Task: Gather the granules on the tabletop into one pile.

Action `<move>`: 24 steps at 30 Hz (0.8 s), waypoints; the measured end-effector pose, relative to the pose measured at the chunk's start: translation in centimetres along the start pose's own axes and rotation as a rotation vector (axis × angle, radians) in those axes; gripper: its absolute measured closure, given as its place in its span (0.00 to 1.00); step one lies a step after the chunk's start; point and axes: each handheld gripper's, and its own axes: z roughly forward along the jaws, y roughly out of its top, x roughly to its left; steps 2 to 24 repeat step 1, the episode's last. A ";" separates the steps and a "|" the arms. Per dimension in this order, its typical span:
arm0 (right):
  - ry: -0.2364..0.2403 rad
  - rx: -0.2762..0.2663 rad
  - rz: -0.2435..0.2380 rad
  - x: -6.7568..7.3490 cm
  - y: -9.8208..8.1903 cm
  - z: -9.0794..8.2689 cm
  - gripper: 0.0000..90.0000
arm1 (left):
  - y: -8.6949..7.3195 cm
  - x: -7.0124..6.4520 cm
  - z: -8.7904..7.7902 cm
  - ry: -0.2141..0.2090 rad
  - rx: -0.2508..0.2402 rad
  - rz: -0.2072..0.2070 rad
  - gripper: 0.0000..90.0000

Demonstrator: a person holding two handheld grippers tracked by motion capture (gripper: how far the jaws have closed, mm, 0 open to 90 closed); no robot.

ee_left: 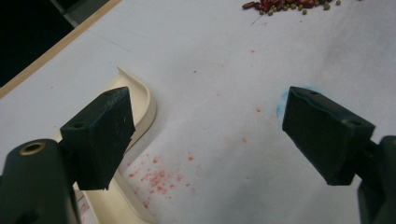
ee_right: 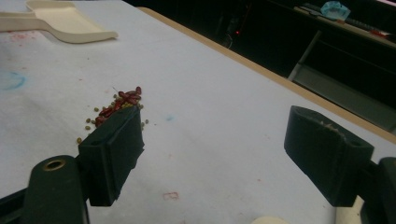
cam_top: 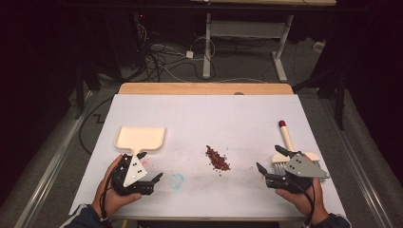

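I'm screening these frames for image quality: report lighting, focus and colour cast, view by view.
High view: the white paper-covered table is evenly lit, surroundings nearly black, the small pile of red beans slightly soft. Left gripper view: bluish cast, the cream plastic dustpan soft beside sharper black jaws. Right gripper view: dim, greenish, background dark.

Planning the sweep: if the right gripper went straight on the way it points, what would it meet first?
Probably the pile of beans, ahead of the open right gripper on the table; nothing lies between, though depth is unclear.
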 end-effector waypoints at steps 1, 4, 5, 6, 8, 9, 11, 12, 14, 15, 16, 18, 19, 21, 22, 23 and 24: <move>-0.002 -0.003 0.000 0.0 0.0 0.0 0.22 | 0.0 0.0 0.0 0.001 -0.001 -0.002 0.18; -0.002 -0.003 0.000 0.0 0.0 0.0 0.22 | 0.0 0.0 0.0 0.001 -0.001 -0.002 0.18; -0.002 -0.003 0.000 0.0 0.0 0.0 0.22 | 0.0 0.0 0.0 0.001 -0.001 -0.002 0.18; -0.002 -0.003 0.000 0.0 0.0 0.0 0.22 | 0.0 0.0 0.0 0.001 -0.001 -0.002 0.18; -0.002 -0.003 0.000 0.0 0.0 0.0 0.22 | 0.0 0.0 0.0 0.001 -0.001 -0.002 0.18; -0.002 -0.003 0.000 0.0 0.0 0.0 0.22 | 0.0 0.0 0.0 0.001 -0.001 -0.002 0.18; -0.002 -0.003 0.000 0.0 0.0 0.0 0.22 | 0.0 0.0 0.0 0.001 -0.001 -0.002 0.18; -0.002 -0.003 0.000 0.0 0.0 0.0 0.22 | 0.0 0.0 0.0 0.001 -0.001 -0.002 0.18; -0.002 -0.003 0.000 0.0 0.0 0.0 0.22 | 0.0 0.0 0.0 0.001 -0.001 -0.002 0.18; -0.002 -0.003 0.000 0.0 0.0 0.0 0.22 | 0.0 0.0 0.0 0.001 -0.001 -0.002 0.18; -0.002 -0.003 0.000 0.0 0.0 0.0 0.22 | 0.0 0.0 0.0 0.001 -0.001 -0.002 0.18; -0.002 -0.003 0.000 0.0 0.0 0.0 0.22 | 0.0 0.0 0.0 0.001 -0.001 -0.002 0.18; -0.002 -0.003 0.000 0.0 0.0 0.0 0.22 | 0.0 0.0 0.0 0.001 -0.001 -0.002 0.18; -0.002 -0.003 0.000 0.0 0.0 0.0 0.22 | 0.0 0.0 0.0 0.001 -0.001 -0.002 0.18; -0.002 -0.003 0.000 0.0 0.0 0.0 0.22 | 0.0 0.0 0.0 0.001 -0.001 -0.002 0.18; -0.002 -0.003 0.000 0.0 0.0 0.0 0.22 | 0.0 0.0 0.0 0.001 -0.001 -0.002 0.18; -0.002 -0.003 0.000 0.0 0.0 0.0 0.22 | 0.0 0.0 0.0 0.001 -0.001 -0.002 0.18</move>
